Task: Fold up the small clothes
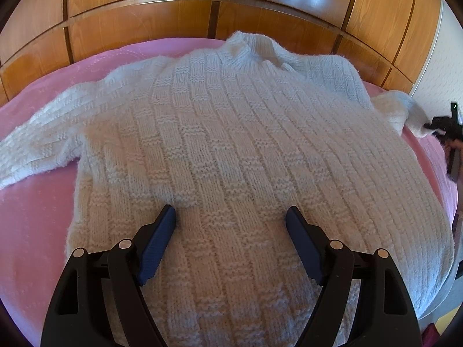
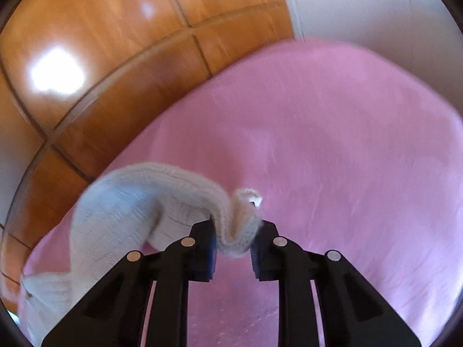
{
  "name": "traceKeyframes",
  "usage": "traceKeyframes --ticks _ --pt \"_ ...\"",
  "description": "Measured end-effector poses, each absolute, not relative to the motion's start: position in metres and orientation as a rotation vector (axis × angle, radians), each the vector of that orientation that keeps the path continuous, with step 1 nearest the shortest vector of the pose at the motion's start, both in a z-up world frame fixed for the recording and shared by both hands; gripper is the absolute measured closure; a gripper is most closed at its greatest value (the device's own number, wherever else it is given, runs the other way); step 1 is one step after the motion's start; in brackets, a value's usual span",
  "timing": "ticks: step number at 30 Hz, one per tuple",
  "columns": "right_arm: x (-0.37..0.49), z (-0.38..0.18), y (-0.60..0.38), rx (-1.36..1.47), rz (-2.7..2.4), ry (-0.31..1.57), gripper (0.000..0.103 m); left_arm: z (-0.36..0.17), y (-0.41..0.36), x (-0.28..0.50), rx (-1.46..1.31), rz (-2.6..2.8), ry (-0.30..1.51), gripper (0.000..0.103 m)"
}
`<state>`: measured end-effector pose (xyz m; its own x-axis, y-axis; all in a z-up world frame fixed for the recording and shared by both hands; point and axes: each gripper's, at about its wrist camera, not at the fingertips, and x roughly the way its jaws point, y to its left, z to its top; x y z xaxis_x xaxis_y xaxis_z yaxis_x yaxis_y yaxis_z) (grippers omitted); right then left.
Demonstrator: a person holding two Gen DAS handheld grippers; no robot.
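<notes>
A small white knitted sweater [image 1: 231,144] lies flat on a pink bedspread [image 1: 34,217], collar at the far side, one sleeve spread to the left. My left gripper [image 1: 231,219] is open, its blue pads resting on or just over the sweater's lower body. My right gripper [image 2: 235,231] is shut on the cuff end of the other sleeve [image 2: 139,202] and holds it lifted above the bedspread [image 2: 332,159]. In the left wrist view the right gripper [image 1: 445,133] shows at the far right edge with the sleeve end [image 1: 405,110] in it.
A glossy wooden panelled wardrobe [image 1: 202,8] stands right behind the bed, also in the right wrist view [image 2: 101,72]. A white wall [image 2: 361,3] is at the right. Bare pink bedspread lies ahead of the right gripper.
</notes>
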<state>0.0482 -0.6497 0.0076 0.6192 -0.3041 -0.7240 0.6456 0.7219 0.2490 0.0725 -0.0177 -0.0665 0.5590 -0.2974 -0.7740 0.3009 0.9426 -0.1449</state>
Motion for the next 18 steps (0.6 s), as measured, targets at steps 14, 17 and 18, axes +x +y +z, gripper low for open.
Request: traceKeyframes --ticks 14,17,18 --pt "0.004 0.141 -0.632 0.247 -0.635 0.732 0.084 -0.067 -0.014 0.073 -0.015 -0.366 0.912 0.025" --pt "0.028 0.115 -0.646 0.294 -0.705 0.784 0.047 -0.067 -0.014 0.072 -0.014 -0.362 0.913 0.025" --pt "0.030 0.109 -0.651 0.329 -0.700 0.762 0.035 -0.067 -0.014 0.072 -0.013 -0.361 0.912 0.025"
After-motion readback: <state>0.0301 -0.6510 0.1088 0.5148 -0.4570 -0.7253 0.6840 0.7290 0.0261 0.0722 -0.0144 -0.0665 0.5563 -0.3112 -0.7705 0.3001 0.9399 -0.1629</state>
